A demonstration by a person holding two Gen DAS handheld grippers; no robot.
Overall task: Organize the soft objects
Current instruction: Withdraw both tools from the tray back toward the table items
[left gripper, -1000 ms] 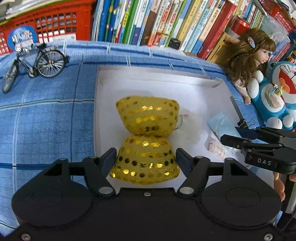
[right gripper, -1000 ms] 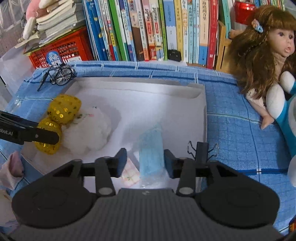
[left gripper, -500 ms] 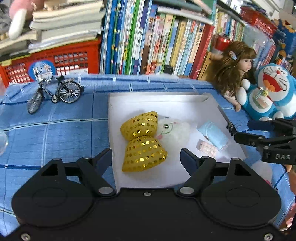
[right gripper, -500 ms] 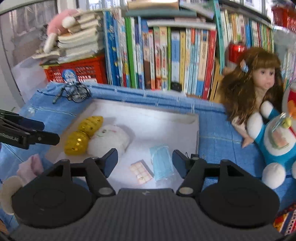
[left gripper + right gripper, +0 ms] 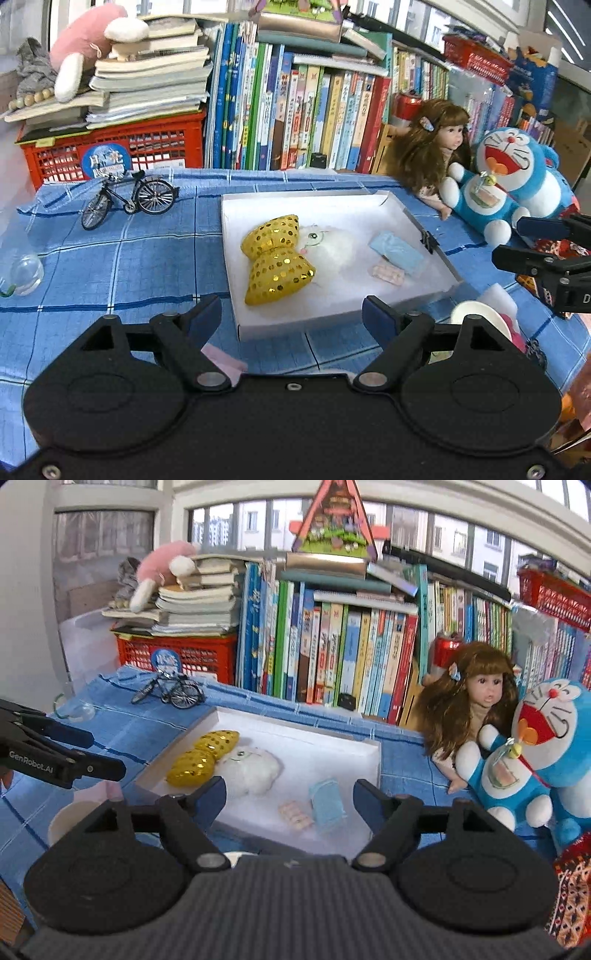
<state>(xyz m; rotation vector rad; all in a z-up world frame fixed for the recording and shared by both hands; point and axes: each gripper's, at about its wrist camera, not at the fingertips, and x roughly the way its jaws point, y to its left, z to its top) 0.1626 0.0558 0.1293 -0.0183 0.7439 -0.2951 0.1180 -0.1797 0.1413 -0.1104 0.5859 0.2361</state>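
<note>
Tray (image 5: pixel 424 236): matt white card, smooth. Bow (image 5: pixel 275 254): yellow mesh cloth w/ glossy gold sequins. Plush (image 5: pixel 332 247): white, fluffy. Mask (image 5: pixel 397 253): pale blue, in clear glossy wrap. Tablecloth (image 5: pixel 110 266): blue checked woven cloth, matt. Toy bicycle (image 5: pixel 127 197): dark metal, slight sheen. Crate (image 5: pixel 110 155): red plastic lattice. Left gripper (image 5: pixel 291 317): matt black plastic.

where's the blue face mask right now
The blue face mask lies in the white tray, on its right side in the left wrist view, beside a small pink packet.
</note>
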